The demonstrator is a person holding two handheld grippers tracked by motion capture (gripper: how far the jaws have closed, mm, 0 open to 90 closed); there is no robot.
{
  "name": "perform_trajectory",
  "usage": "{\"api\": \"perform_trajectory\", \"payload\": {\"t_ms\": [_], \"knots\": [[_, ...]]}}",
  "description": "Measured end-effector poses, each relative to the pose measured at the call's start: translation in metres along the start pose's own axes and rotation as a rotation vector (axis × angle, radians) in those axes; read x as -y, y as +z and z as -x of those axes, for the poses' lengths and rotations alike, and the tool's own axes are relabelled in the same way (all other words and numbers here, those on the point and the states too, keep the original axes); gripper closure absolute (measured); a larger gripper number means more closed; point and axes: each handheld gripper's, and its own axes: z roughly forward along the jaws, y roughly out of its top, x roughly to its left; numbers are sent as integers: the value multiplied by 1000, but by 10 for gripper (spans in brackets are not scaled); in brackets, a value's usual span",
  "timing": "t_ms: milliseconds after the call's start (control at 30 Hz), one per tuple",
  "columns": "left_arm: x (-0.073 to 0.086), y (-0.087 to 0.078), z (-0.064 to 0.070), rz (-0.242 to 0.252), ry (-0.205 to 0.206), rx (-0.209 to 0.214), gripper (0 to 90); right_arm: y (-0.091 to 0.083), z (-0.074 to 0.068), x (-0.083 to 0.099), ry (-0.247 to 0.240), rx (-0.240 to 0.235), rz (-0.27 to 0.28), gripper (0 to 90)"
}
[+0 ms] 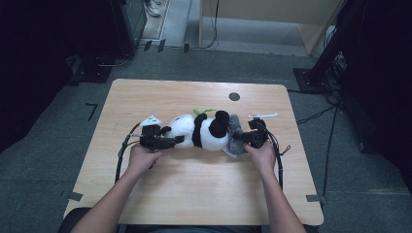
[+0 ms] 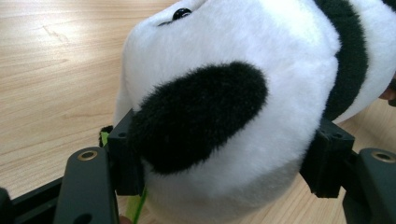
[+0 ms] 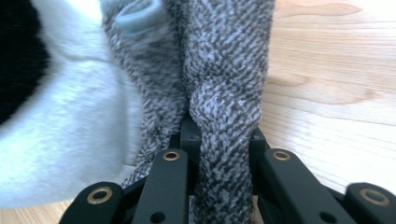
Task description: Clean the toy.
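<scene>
The panda (image 1: 201, 131) lies on its side near the middle of the table (image 1: 194, 184), lengthwise across it, head toward the person's left. All positions below are given relative to the panda.

1. Left gripper (image 1: 170, 142): at the head end, held in the left hand (image 1: 141, 159). In the left gripper view, the 2 jaws stand wide apart and press into opposite sides of the white head (image 2: 224, 93), with a black ear patch (image 2: 196, 116) facing the camera. The left gripper has hold of the head.

2. Right gripper (image 1: 241, 139): at the opposite end, held in the right hand (image 1: 264, 155). In the right gripper view, the 2 jaws are nearly closed on a fold of grey knit cloth (image 3: 224, 93). The right gripper pinches this fold; the white plush body (image 3: 65, 130) lies just beside it, touching the cloth.

3. Cloth: in the high view it sits against the panda's rear end (image 1: 234, 131), between the panda and the right gripper.

4. Green leaf (image 1: 201, 111): projects from the far side of the panda, toward the table's far edge.

5. Round dark hole (image 1: 234, 96): in the tabletop, beyond the panda, well apart from it.

6. Cables (image 1: 122, 155): trail from each gripper toward the person's edge of the table.
</scene>
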Motion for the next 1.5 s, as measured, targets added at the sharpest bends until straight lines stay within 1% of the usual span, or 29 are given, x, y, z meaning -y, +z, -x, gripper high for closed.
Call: {"api": "perform_trajectory", "payload": {"t_ms": [67,133,233,300,367,433,500,533,600,733,800,867,967,1100,1133,1167,1233,1300,1500], "knots": [[0,-1,-1,-2,-2,0,302,-6,3,-2,9,10,13,785],[0,0,-1,-2,0,0,301,-16,6,-5,28,2,47,785],[0,0,-1,-1,-2,0,300,-38,5,-11,37,-25,130,784],[0,0,-1,-1,-2,0,300,-52,1,-16,32,-44,177,784],[0,0,-1,-1,-2,-1,299,-64,-5,-20,20,-64,211,784],[0,0,-1,0,-2,-1,299,-71,-12,-23,2,-79,232,783],[0,0,-1,3,-3,0,296,-73,-18,-23,-6,-108,242,783],[0,0,-1,3,-3,0,295,-72,-20,-23,-10,-133,241,782],[0,0,-1,4,-2,0,294,-66,-26,-23,-12,-164,211,782],[1,0,-1,3,-1,1,294,-48,-32,-21,-14,-167,162,782],[1,0,-1,3,-4,3,293,-42,-32,-18,-4,-166,160,782],[1,0,-1,4,-4,3,293,-38,-31,-17,-10,-157,153,782],[1,1,0,2,7,1,293,-29,-29,-14,-20,-125,119,782],[1,1,0,2,6,0,294,-23,-25,-12,-10,-122,108,781],[1,1,0,1,7,1,294,-22,-24,-11,-14,-110,101,781],[1,1,0,1,8,1,294,-18,-23,-10,-26,-76,81,782],[1,1,0,-4,8,1,297,-11,-20,-7,-26,-54,56,782],[1,1,0,-4,7,1,298,-7,-17,-6,-13,-55,47,783],[1,1,1,-2,7,1,299,3,-9,-3,-8,-39,22,782]]}}
